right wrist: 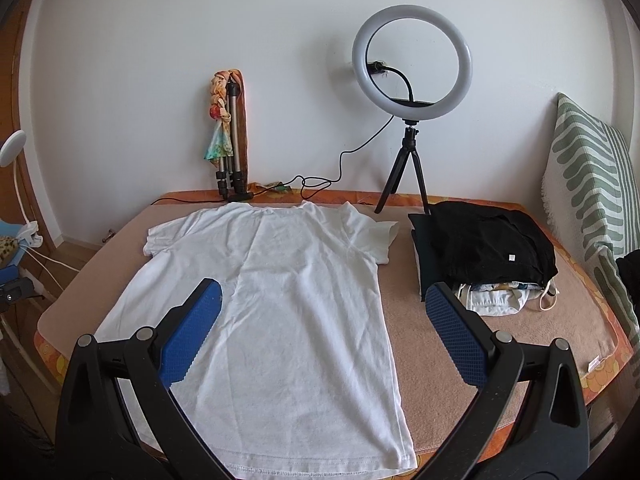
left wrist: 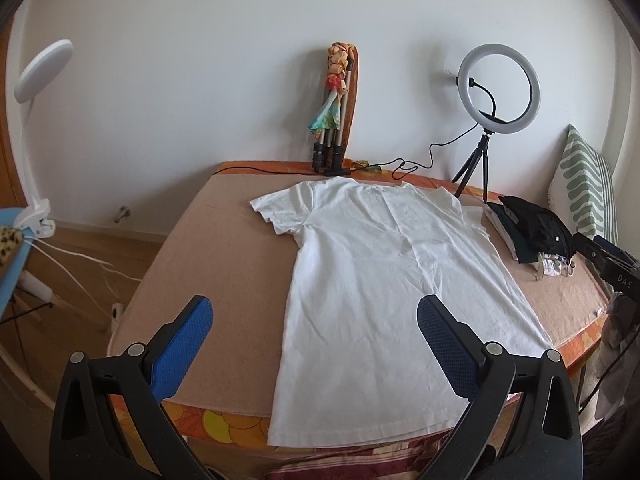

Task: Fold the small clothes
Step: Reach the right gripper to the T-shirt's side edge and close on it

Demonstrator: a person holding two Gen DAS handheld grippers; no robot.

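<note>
Lying flat on the bed (right wrist: 520, 344), collar toward the wall, a white T-shirt (right wrist: 288, 304) has its hem at the near edge. Both the left gripper (left wrist: 314, 320) and right gripper (right wrist: 322, 308) hover above it, fingers spread wide, holding nothing. A pile of dark clothes (right wrist: 488, 244) sits just beside its right sleeve.
</note>
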